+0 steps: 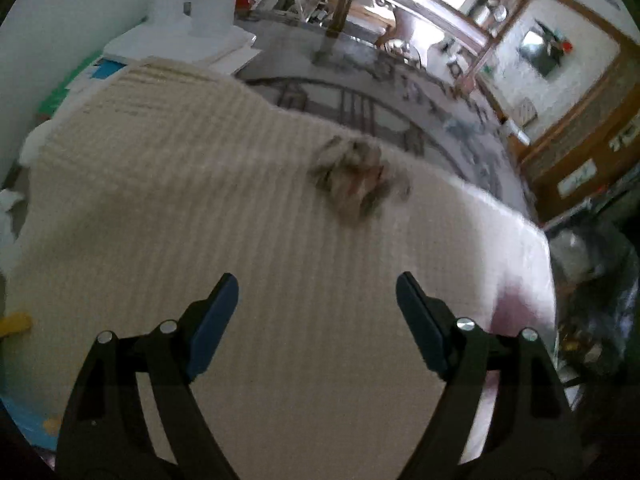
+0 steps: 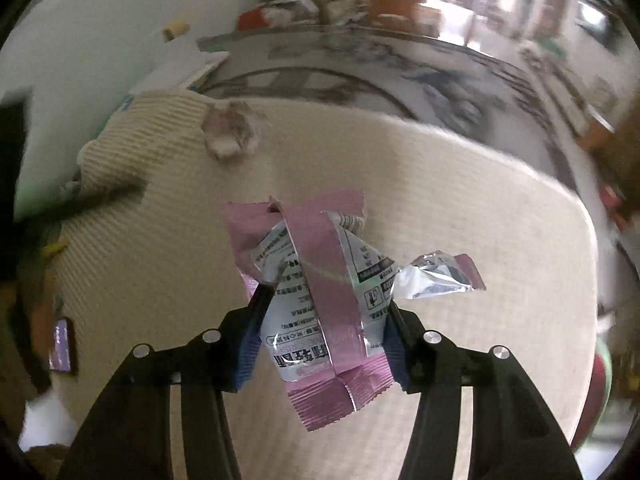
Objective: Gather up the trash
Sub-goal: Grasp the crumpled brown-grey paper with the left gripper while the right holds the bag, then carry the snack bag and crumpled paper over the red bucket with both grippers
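Gripper on our right (image 2: 326, 312) is clamped on a pink and silver snack wrapper (image 2: 320, 300), its blue pads pressing the packet from both sides, so that piece is already ours and hangs clear above the cream ribbed blanket (image 2: 460, 208). Our left gripper (image 1: 318, 320) stands wide with nothing between its fingers, hovering over the same blanket. What remains for us, we judge, is the crumpled wrapper (image 1: 354, 178), a blurred wad of grey and brown. From the left gripper it lies at about 12 to 1 o'clock, well apart from the fingertips and close to the blanket's far edge, beyond which a patterned rug (image 1: 400, 92) begins. In the right wrist view what we take to be the same wad (image 2: 232, 132) sits at about 11 o'clock, also well apart, and that hand is full anyway. So the free left hand looks the natural one to send. The wad is roughly round with no clear long axis; blur hides any finer shape, so we see no need to roll the wrist to line up. We would carry the left gripper forward and slightly rightward, then lower it so the open fingers straddle the wad.
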A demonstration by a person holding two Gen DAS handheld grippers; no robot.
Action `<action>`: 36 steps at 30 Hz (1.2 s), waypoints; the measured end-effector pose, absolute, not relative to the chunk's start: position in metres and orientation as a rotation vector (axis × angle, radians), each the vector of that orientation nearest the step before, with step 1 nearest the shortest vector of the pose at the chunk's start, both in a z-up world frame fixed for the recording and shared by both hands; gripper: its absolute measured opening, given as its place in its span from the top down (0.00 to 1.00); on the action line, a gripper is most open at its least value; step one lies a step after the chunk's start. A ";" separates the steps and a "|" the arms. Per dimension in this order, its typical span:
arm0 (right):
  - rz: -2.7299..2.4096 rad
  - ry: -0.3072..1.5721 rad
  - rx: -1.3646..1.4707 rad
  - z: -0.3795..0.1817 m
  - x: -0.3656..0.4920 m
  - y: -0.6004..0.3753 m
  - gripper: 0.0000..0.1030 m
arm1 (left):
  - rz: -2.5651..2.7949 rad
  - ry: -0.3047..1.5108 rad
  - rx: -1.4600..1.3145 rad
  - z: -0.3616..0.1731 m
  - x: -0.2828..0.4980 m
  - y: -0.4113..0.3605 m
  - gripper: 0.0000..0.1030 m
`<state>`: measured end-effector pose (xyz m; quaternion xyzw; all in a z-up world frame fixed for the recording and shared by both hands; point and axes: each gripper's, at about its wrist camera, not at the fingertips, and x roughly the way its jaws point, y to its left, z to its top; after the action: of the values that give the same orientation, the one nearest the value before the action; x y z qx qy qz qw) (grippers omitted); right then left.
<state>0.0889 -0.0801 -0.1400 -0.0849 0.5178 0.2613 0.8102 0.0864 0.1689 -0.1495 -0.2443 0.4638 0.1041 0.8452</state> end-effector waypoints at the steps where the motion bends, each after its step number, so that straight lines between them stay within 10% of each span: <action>1: 0.530 1.120 -0.114 -0.143 0.071 -0.089 0.50 | 0.232 0.970 -0.528 -0.150 0.098 0.171 0.24; 15: 0.440 1.123 -0.035 -0.139 0.024 -0.121 0.49 | 0.284 1.047 -0.418 -0.178 0.188 0.154 0.24; 20: 0.410 1.108 -0.008 -0.134 0.020 -0.137 0.49 | 0.250 1.085 -0.399 -0.185 0.192 0.150 0.61; 36: 0.454 1.149 -0.020 -0.148 0.030 -0.131 0.48 | 0.124 1.011 -0.390 -0.138 0.101 0.120 0.63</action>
<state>0.0301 -0.1312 -0.1480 -0.0093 0.5385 0.2130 0.8152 0.1011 0.1197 -0.1382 -0.1854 0.4810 0.0591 0.8548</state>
